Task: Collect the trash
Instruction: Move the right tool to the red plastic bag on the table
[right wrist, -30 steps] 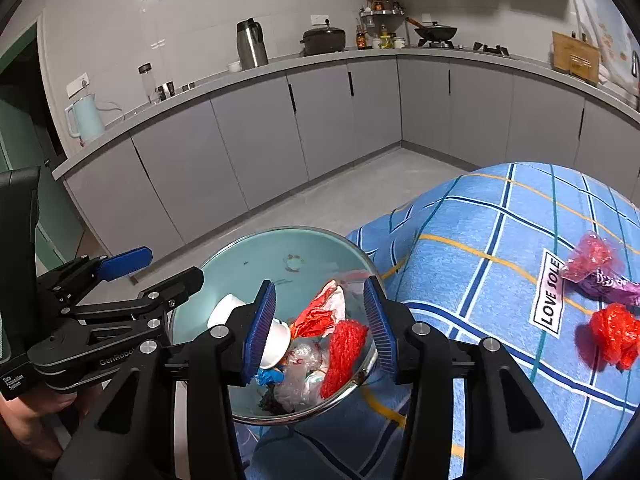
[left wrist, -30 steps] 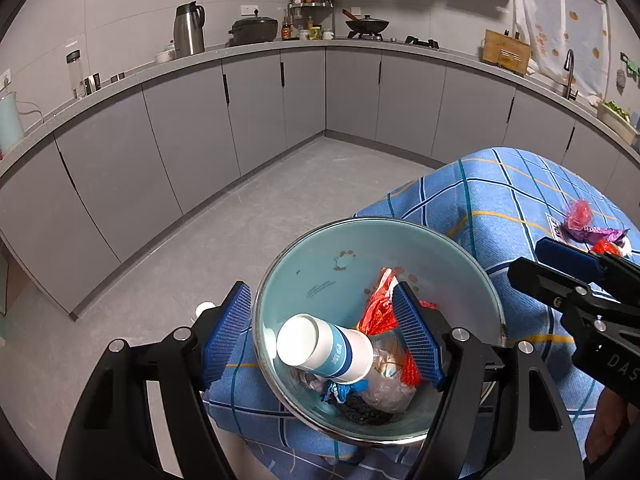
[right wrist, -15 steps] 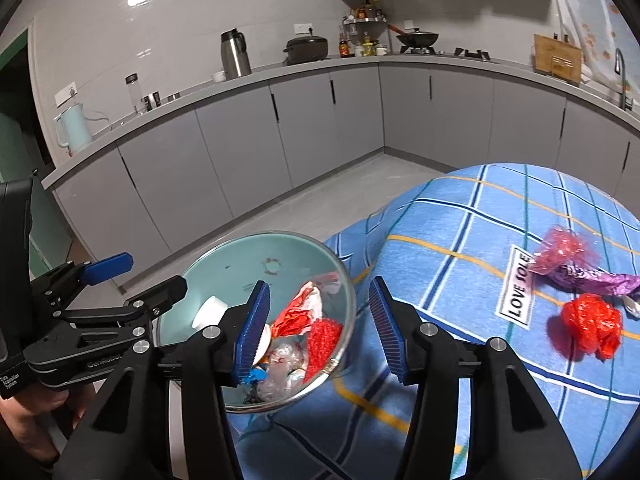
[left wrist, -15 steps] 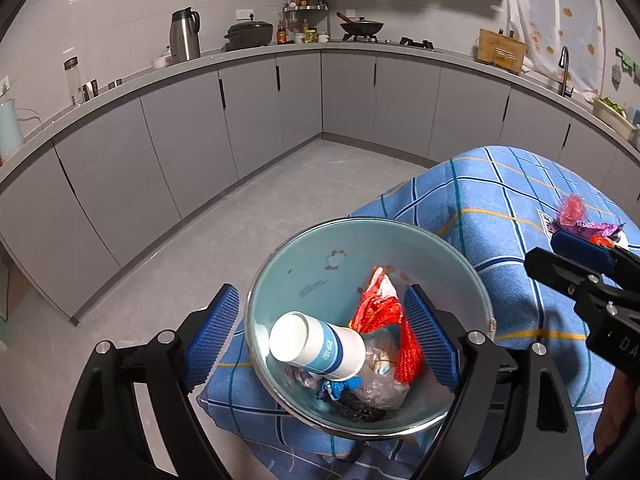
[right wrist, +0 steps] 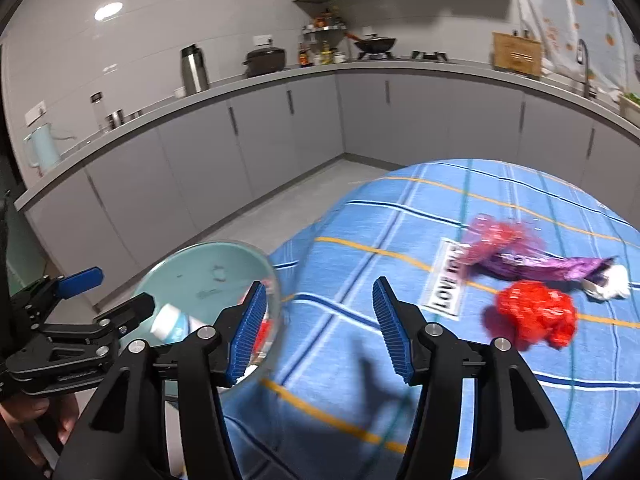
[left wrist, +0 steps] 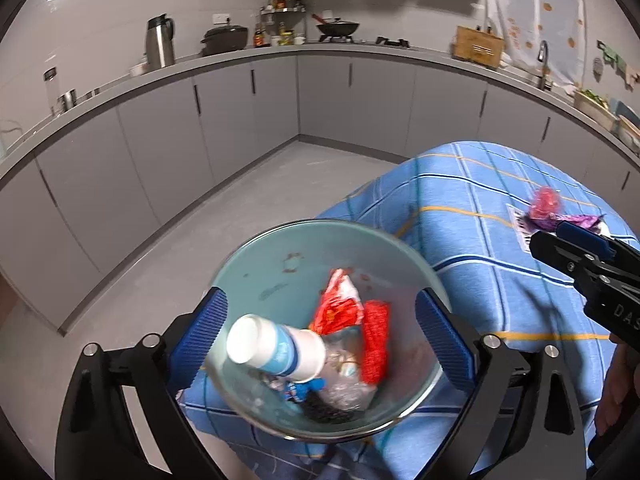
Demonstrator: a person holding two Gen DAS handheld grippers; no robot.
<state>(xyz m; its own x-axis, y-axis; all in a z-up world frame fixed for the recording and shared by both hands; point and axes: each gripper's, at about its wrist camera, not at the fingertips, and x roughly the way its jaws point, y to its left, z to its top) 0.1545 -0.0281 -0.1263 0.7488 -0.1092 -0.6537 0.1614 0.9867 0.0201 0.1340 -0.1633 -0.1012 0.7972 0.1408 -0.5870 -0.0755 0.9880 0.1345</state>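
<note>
A glass bowl [left wrist: 260,272] stands at the near-left corner of the blue checked cloth. In it lie a white-and-blue paper cup [left wrist: 276,348], red wrappers [left wrist: 336,312] and clear plastic. My left gripper [left wrist: 320,296] hovers over the bowl, jaws opening wide, touching nothing. My right gripper [right wrist: 319,285] is to the right of the bowl [right wrist: 200,272] above bare cloth, jaws opening and empty. On the cloth beyond it lie a crumpled red wrapper [right wrist: 536,316], a pink-and-purple wrapper [right wrist: 520,256] and a white scrap [right wrist: 612,284]. The left gripper [right wrist: 104,292] shows at the left edge, a hand under it.
The bowl sits close to the table's edge, with grey floor [left wrist: 240,208] below. A "LOVE" label [right wrist: 448,284] is sewn on the cloth [right wrist: 360,360]. Grey cabinets [left wrist: 224,120] ring the room, with a thermos [left wrist: 158,42], pot [left wrist: 224,38] and wok [left wrist: 338,28] on the counter.
My left jaws have spread wider over the bowl. My right gripper has swung right, away from the bowl and toward the loose wrappers, and its jaws have widened.
</note>
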